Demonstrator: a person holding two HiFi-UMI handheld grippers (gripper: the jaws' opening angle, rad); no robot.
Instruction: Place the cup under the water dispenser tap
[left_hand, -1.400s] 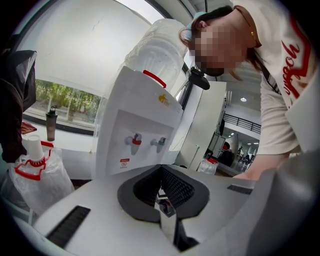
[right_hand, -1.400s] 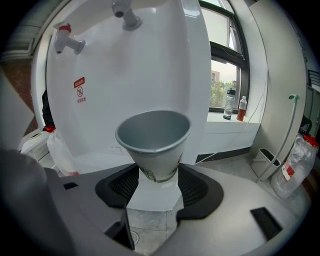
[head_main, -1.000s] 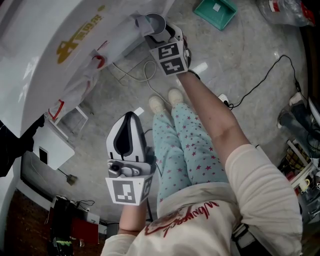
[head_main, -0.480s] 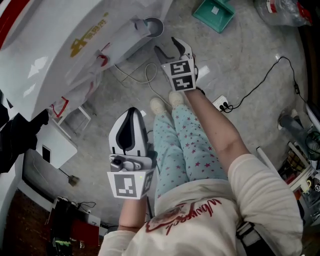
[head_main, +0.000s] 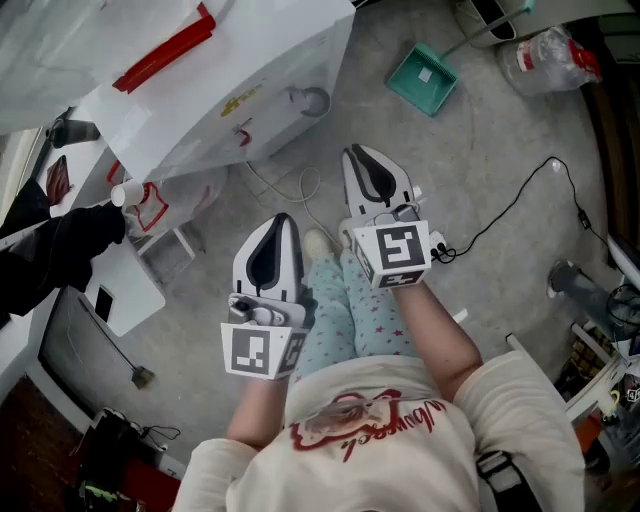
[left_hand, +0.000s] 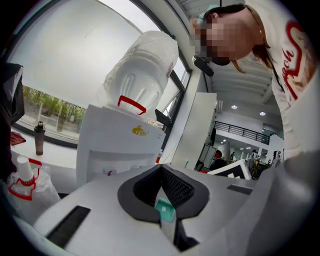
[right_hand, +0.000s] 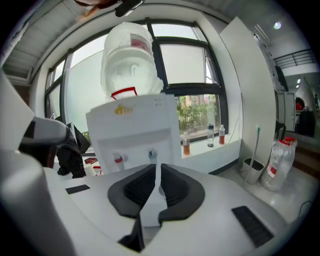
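Observation:
A grey cup (head_main: 313, 100) stands in the recess of the white water dispenser (head_main: 270, 60), below its taps, with nothing touching it. Both grippers are raised well back from it, above the person's legs. My right gripper (head_main: 355, 152) points at the dispenser; its jaws are closing, almost together, with nothing between them. In the right gripper view (right_hand: 156, 167) the red tap (right_hand: 118, 159) and blue tap (right_hand: 151, 155) show just over the jaw tips; the cup is hidden there. My left gripper (head_main: 280, 218) is shut and empty, and faces the dispenser (left_hand: 120, 145) from the side.
A teal dustpan (head_main: 430, 78) lies on the floor right of the dispenser. A black cable runs to a power strip (head_main: 443, 248). A plastic bag with paper cups (head_main: 150, 200) hangs at the dispenser's left, above a small white stand (head_main: 125, 290). Bottles (right_hand: 186, 145) stand on the window sill.
The right gripper let go of the cup under the tap, pulled back and up toward the camera, and its jaws came together. The left gripper rose as well.

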